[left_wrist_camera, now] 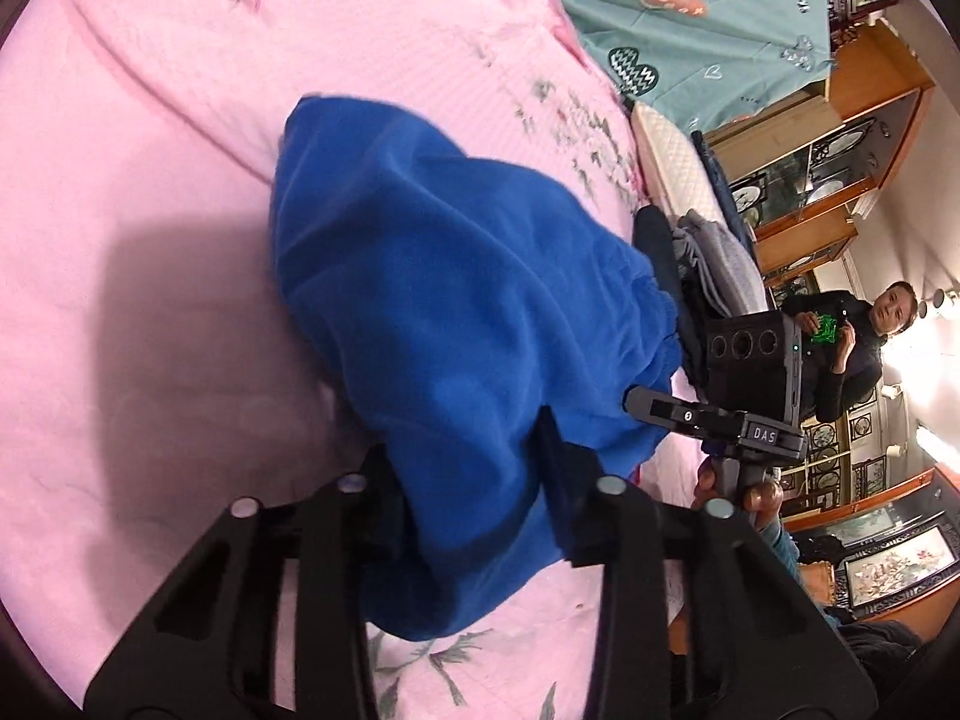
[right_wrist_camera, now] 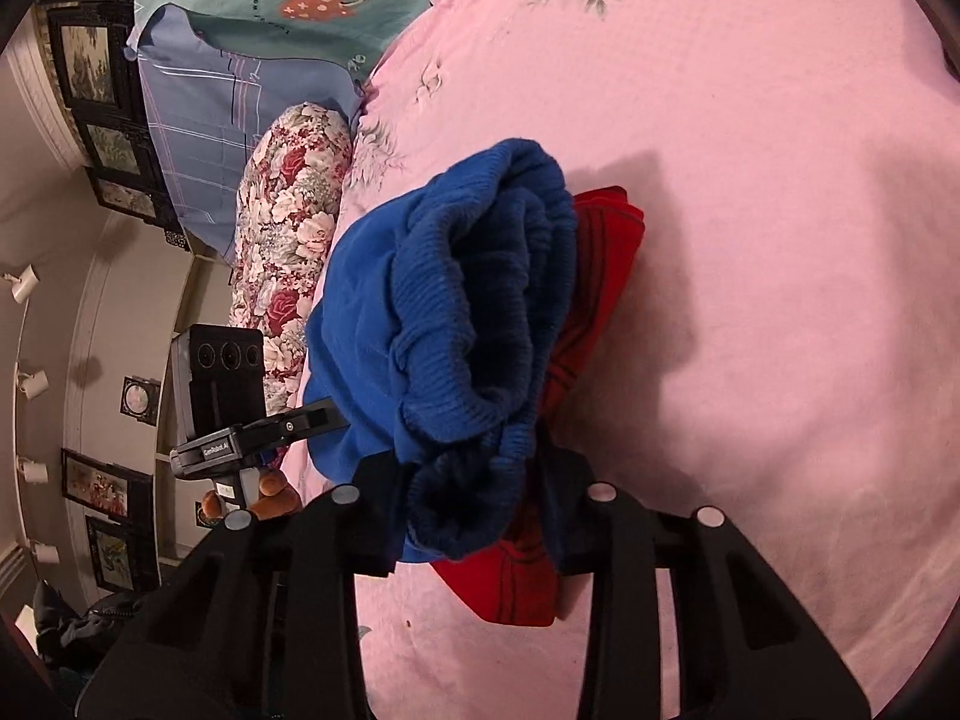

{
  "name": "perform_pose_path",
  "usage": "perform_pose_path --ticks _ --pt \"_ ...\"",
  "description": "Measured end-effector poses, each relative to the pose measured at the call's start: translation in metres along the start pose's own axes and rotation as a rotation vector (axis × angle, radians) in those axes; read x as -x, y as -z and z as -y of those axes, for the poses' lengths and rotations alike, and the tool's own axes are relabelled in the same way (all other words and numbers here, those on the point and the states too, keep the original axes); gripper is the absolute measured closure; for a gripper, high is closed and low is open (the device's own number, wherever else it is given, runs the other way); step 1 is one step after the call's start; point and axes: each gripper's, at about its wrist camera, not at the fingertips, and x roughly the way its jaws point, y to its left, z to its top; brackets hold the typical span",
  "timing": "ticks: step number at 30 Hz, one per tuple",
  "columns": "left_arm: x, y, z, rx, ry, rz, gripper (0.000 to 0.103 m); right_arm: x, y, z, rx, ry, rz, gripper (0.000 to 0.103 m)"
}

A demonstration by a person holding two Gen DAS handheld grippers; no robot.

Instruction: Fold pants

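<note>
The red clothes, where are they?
In the right wrist view, the red garment lies on the pink bedsheet, tucked under and just right of the blue pants that the right gripper holds.

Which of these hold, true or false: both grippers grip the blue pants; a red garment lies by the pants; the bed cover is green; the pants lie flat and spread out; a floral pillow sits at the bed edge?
1. Both grippers grip the blue fleece pants. True: the left gripper and the right gripper each have blue cloth between their fingers.
2. A red folded garment lies by the pants. True, partly under them.
3. The bed cover is green. False: the quilted bed cover under the pants is pink with a flower print.
4. The pants lie flat and spread out. False: they are bunched and lifted.
5. A floral pillow sits at the bed edge. True.
</note>
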Motion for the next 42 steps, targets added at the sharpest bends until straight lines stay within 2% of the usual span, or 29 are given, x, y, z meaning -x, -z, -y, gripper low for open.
perform_pose_path --ticks 5,8,12,16,19,21,25,27,28,29,30,31,32,33,34,36,39,42 --pt "0.017 -0.02 0.019 -0.036 0.005 0.064 0.075 0.007 -0.016 -0.02 0.046 -0.029 0.031 0.07" --pt "0.037 -0.051 0.031 -0.069 -0.008 0.116 0.075 0.015 -0.046 -0.047 0.125 -0.025 0.058 0.07" --pt "0.073 -0.121 0.052 -0.153 -0.079 0.232 0.075 0.02 -0.112 -0.093 0.252 -0.016 0.107 0.07" --pt "0.092 -0.205 0.057 -0.205 -0.154 0.31 0.075 0.004 -0.203 -0.14 0.386 0.025 0.157 0.07" --pt "0.085 -0.268 0.043 -0.212 -0.233 0.34 0.074 -0.018 -0.269 -0.151 0.418 0.054 0.195 0.07" --pt "0.065 -0.304 0.027 -0.201 -0.294 0.357 0.073 -0.033 -0.302 -0.146 0.402 0.077 0.195 0.07" --pt "0.015 -0.344 -0.023 -0.156 -0.388 0.337 0.072 -0.084 -0.361 -0.117 0.381 0.184 0.202 0.07" --pt "-0.018 -0.361 -0.048 -0.115 -0.44 0.288 0.071 -0.109 -0.381 -0.097 0.344 0.246 0.195 0.07" --pt "-0.034 -0.367 -0.061 -0.083 -0.471 0.253 0.065 -0.125 -0.388 -0.084 0.336 0.303 0.187 0.07" --pt "-0.045 -0.368 -0.068 -0.073 -0.51 0.236 0.046 -0.138 -0.392 -0.073 0.314 0.354 0.184 0.07" --pt "-0.049 -0.367 -0.071 -0.073 -0.544 0.249 0.032 -0.152 -0.392 -0.06 0.29 0.416 0.174 0.07" --pt "-0.049 -0.365 -0.071 -0.081 -0.583 0.273 0.014 -0.158 -0.392 -0.055 0.291 0.443 0.173 0.065" --pt "-0.049 -0.363 -0.073 -0.09 -0.597 0.285 0.008 -0.16 -0.392 -0.051 0.284 0.448 0.18 0.062" --pt "-0.047 -0.363 -0.077 -0.076 -0.59 0.272 0.007 -0.159 -0.393 -0.047 0.263 0.445 0.193 0.05" --pt "-0.042 -0.362 -0.081 -0.055 -0.576 0.261 0.007 -0.156 -0.396 -0.045 0.231 0.433 0.197 0.047" --pt "-0.023 -0.356 -0.08 -0.045 -0.6 0.276 0.007 -0.145 -0.397 -0.049 0.202 0.427 0.201 0.045" --pt "0.015 -0.339 -0.063 -0.092 -0.696 0.317 0.008 -0.113 -0.385 -0.08 0.261 0.488 0.231 0.044" --pt "0.056 -0.305 -0.03 -0.158 -0.789 0.383 0.008 -0.074 -0.36 -0.116 0.323 0.565 0.269 0.041"
